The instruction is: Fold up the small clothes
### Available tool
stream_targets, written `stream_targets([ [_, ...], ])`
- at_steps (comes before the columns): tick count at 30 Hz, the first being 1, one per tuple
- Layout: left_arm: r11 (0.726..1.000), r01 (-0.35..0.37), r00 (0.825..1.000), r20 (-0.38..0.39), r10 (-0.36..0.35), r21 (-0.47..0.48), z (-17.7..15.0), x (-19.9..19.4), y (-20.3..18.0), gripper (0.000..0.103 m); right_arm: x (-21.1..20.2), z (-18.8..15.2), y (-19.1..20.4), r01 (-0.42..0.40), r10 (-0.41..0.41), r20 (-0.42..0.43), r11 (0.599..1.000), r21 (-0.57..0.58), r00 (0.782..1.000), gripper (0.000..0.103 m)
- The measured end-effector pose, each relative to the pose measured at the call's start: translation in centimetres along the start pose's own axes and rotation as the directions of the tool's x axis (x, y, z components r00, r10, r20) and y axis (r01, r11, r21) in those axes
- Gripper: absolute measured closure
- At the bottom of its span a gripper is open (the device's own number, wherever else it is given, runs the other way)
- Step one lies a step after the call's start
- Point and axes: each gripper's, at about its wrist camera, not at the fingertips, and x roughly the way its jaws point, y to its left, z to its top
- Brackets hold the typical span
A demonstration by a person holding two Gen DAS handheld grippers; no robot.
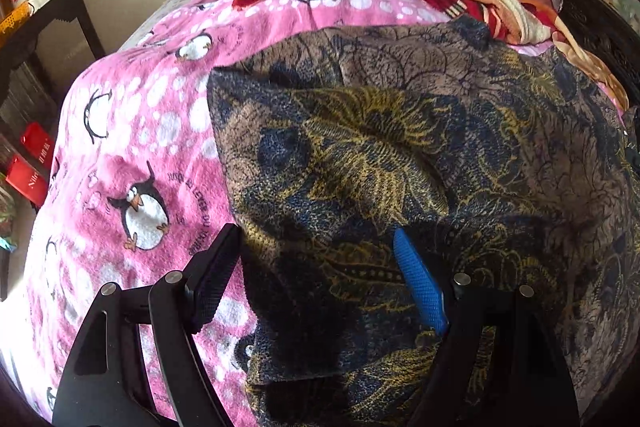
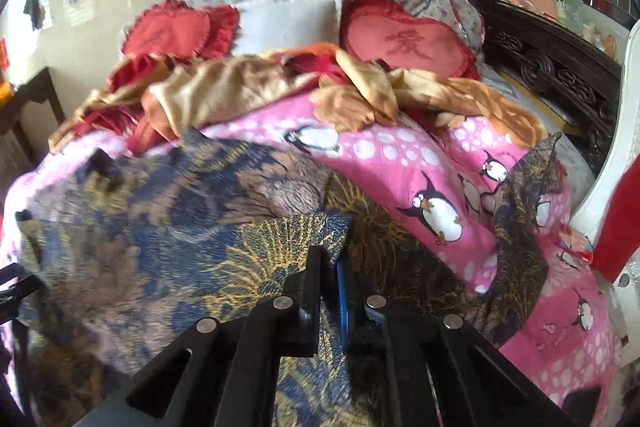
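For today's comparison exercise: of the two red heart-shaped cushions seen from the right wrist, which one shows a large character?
The right-hand heart cushion, beside the white pillow; the left heart cushion looks plain from here.

You have a bed (image 2: pixel 532 331) under you, covered by a pink penguin-print blanket (image 1: pixel 132 163). On that blanket, near you, lies the dark floral garment (image 1: pixel 400 155) in navy, brown and gold, spread wide with one edge folded over. Farther off, a crumpled tan-and-red blanket (image 2: pixel 240 87) lies across the bed. At the far end, against the headboard, you see two red heart-shaped cushions (image 2: pixel 404 43) with a white pillow (image 2: pixel 288 19) between them.
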Motion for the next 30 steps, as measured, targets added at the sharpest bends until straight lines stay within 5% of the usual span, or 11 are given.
stream_targets([
  [2, 1.0, -0.001, 1.0, 0.018, 0.001, 0.004, -0.3, -0.2, 0.0, 0.024, 0.1, -0.2, -0.2, 0.016, -0.016, -0.009, 1.0, 0.011, 1.0, 0.095],
  [6, 1.0, -0.004, 1.0, 0.026, 0.004, 0.015, -0.5, -0.1, -0.1, 0.024, -3.3, -0.9, -0.2, 0.009, -0.012, 0.052, 0.998, 0.056, 0.999, 0.058],
  [8, 1.0, -0.005, 0.999, 0.033, 0.005, 0.008, -0.8, 0.0, -0.1, 0.023, -4.0, -1.6, 0.4, -0.03, 0.027, 0.068, 0.998, 0.046, 0.997, 0.058],
  [12, 1.0, -0.009, 0.998, 0.055, 0.009, 0.001, -1.1, 0.0, -0.1, 0.022, -0.8, -3.6, 1.1, -0.082, 0.085, -0.071, 0.996, 0.048, 0.994, 0.058],
  [17, 1.0, 0.025, 0.996, 0.08, -0.024, -0.006, -1.6, 0.0, 0.4, 0.021, -3.3, -2.2, -1.8, -0.131, 0.133, -0.015, 0.986, 0.103, 0.991, 0.055],
  [22, 1.0, 0.017, 0.996, 0.088, -0.017, -0.003, -2.0, 0.0, 0.7, 0.02, -2.9, 1.0, -9.9, 0.029, -0.028, -0.007, 0.961, 0.274, 1.0, 0.043],
  [26, 1.0, 0.014, 0.995, 0.098, -0.014, -0.004, -2.2, -0.2, 0.7, 0.019, -0.1, 2.4, -16.2, 0.112, -0.079, -0.099, 0.907, 0.405, 0.992, 0.043],
  [30, 1.0, 0.002, 0.994, 0.108, -0.002, 0.001, -2.0, 0.0, 0.1, 0.017, 2.2, 3.6, -18.2, 0.135, -0.093, -0.119, 0.894, 0.426, 0.989, 0.043],
])
